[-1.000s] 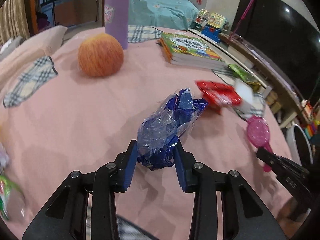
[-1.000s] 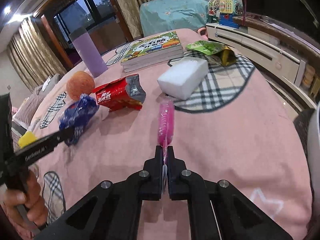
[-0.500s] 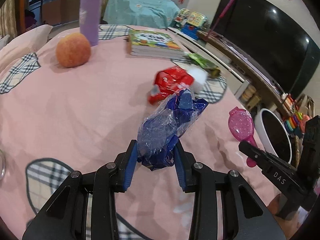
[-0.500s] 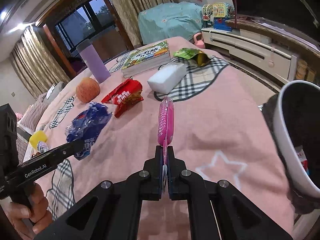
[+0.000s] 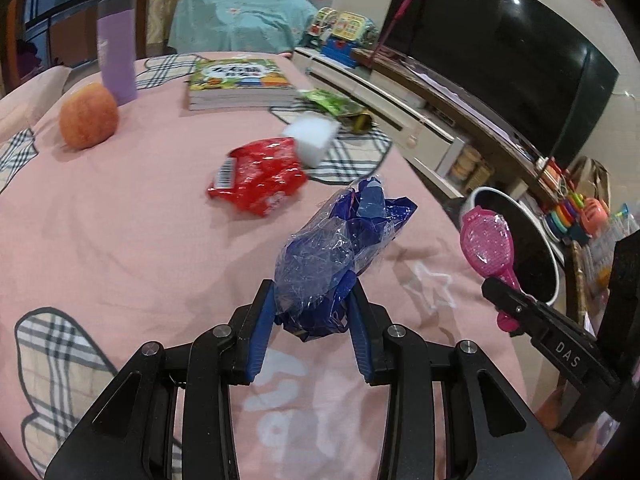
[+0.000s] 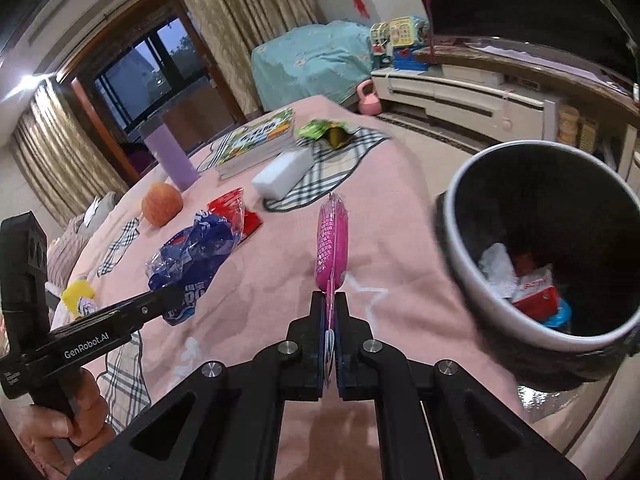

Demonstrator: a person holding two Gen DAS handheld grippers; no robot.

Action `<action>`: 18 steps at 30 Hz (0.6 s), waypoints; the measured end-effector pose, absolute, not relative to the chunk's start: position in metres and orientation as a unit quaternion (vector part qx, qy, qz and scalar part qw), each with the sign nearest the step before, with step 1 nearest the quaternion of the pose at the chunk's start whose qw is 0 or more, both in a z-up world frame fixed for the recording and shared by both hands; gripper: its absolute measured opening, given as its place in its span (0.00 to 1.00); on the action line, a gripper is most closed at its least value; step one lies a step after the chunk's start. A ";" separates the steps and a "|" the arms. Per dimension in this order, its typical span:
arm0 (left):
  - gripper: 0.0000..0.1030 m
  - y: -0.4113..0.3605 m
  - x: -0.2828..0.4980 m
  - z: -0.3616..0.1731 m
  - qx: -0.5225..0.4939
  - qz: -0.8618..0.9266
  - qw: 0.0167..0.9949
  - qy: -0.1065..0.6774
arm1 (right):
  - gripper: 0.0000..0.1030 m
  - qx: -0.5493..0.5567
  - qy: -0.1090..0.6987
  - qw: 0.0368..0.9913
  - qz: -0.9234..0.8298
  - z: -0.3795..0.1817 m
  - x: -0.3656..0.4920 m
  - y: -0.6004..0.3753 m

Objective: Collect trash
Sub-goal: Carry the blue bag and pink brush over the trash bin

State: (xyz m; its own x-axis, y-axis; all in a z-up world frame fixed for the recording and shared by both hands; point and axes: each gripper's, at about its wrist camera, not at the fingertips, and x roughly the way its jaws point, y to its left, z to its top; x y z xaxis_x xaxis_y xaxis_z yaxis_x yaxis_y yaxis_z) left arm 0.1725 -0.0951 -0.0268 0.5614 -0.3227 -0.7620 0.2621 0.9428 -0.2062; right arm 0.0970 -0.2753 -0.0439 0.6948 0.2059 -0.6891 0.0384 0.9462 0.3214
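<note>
Left gripper (image 5: 313, 300) pinches a blue wrapper (image 5: 340, 248) (crumpled); right gripper (image 6: 330, 304) clamps a pink brush (image 6: 332, 244).

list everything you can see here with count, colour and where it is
wrapper: 1, blue and clear, held in the left gripper above the bedspread
hairbrush: 1, pink, held by its handle in the right gripper
bin: 1, black inside with pale rim, beside the bed on the right, trash already in it
snack bag: 1, red, lying mid-bedspread
green packet: 1, green, far edge near the sponge
sponge: 1, white, beside the red bag
book: 1, green cover, far side
apple: 1, orange-red, far left
cup: 1, purple, behind the apple
bedspread: 1, pink with plaid patches
left gripper: shut on the wrapper
right gripper: shut on the hairbrush
</note>
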 end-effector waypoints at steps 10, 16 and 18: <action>0.33 -0.136 0.164 -0.018 -0.013 -0.197 0.881 0.429 | 0.03 0.173 0.367 0.914 0.014 -0.034 0.077 -0.311; 0.33 -0.161 0.158 -0.010 0.003 -0.218 0.880 0.422 | 0.03 0.178 0.356 0.917 -0.007 -0.028 0.065 -0.332; 0.33 -0.170 0.157 -0.007 0.008 -0.224 0.880 0.419 | 0.03 0.180 0.353 0.918 -0.014 -0.027 0.061 -0.339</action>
